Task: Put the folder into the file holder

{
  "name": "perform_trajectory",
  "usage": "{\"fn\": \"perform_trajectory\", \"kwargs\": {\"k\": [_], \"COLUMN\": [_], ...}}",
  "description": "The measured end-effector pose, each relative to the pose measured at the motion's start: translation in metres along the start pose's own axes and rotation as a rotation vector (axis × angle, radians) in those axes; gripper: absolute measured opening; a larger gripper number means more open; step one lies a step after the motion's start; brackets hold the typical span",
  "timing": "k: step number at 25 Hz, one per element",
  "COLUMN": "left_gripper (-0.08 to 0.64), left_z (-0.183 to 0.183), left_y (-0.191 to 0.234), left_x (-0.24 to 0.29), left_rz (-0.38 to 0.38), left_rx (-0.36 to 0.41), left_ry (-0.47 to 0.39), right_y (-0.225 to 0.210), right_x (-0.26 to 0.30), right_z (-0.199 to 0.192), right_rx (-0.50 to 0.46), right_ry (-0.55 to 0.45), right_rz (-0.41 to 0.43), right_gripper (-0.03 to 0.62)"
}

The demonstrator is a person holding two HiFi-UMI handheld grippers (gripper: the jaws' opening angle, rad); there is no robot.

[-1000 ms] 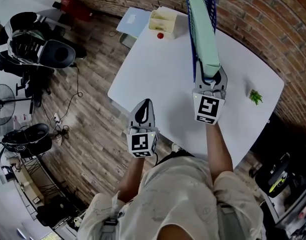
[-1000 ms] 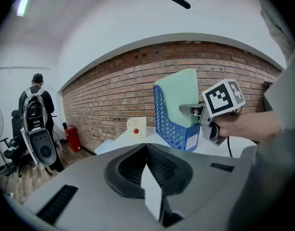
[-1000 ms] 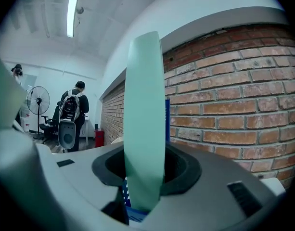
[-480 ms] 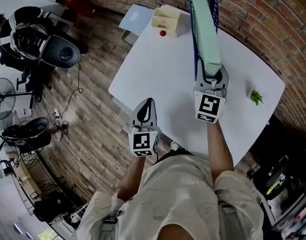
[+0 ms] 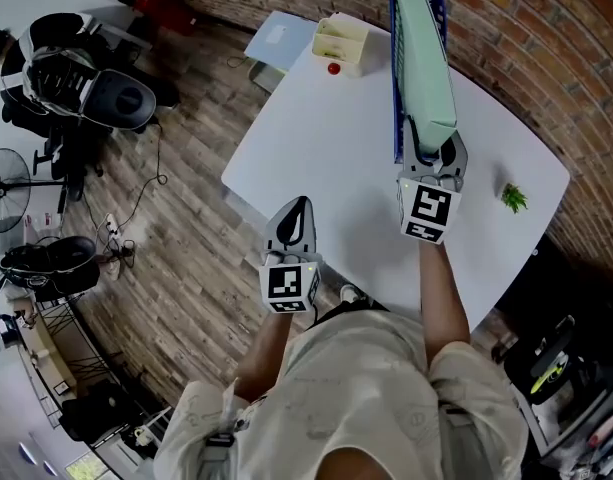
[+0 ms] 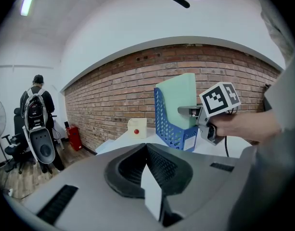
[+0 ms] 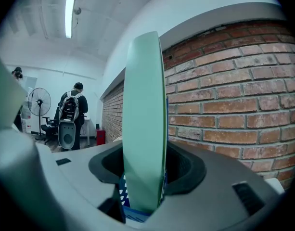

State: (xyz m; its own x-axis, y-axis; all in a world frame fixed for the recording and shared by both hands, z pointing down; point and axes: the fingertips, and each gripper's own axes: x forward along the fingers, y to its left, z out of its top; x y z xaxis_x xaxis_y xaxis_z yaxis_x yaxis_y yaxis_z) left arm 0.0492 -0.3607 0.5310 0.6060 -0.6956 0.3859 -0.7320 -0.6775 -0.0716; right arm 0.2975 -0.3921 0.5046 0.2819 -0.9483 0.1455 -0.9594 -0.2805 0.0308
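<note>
A pale green folder (image 5: pixel 426 78) stands on edge inside the blue perforated file holder (image 5: pixel 395 98) at the back of the white table (image 5: pixel 326 158). My right gripper (image 5: pixel 433 153) is at the folder's near end. Its jaws have just been opening and are now open, with the folder (image 7: pixel 145 119) between them and a dark gap on each side; the holder's (image 7: pixel 137 214) blue edge shows below. My left gripper (image 5: pixel 294 208) hovers over the table's near left edge, shut and holding nothing. In the left gripper view the folder (image 6: pixel 183 97) rises out of the holder (image 6: pixel 169 124).
A cream box (image 5: pixel 338 40) and a small red thing (image 5: pixel 333 68) sit at the table's far corner, with a light blue item (image 5: pixel 276 40) beside them. A small green sprig (image 5: pixel 512 197) lies at the right. A brick wall runs behind; a person and chairs stand far left.
The right gripper's jaws have spread a little around the folder. Both hands stay where they were; only the head view has shifted slightly.
</note>
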Motion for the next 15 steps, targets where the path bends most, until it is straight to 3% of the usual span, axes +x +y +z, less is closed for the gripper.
{"fn": "perform_trajectory", "kwargs": {"k": [15], "left_gripper": [0.014], "left_z": [0.025], "left_y": [0.006], "left_x": [-0.024], "left_rz": [-0.029], "left_rx": [-0.023], "left_ry": [-0.115], "right_y": [-0.001], "right_x": [-0.043], "right_z": [0.082], "right_rx": [-0.09], "right_ry": [-0.13], "right_rz": [-0.054], "right_gripper": [0.25]}}
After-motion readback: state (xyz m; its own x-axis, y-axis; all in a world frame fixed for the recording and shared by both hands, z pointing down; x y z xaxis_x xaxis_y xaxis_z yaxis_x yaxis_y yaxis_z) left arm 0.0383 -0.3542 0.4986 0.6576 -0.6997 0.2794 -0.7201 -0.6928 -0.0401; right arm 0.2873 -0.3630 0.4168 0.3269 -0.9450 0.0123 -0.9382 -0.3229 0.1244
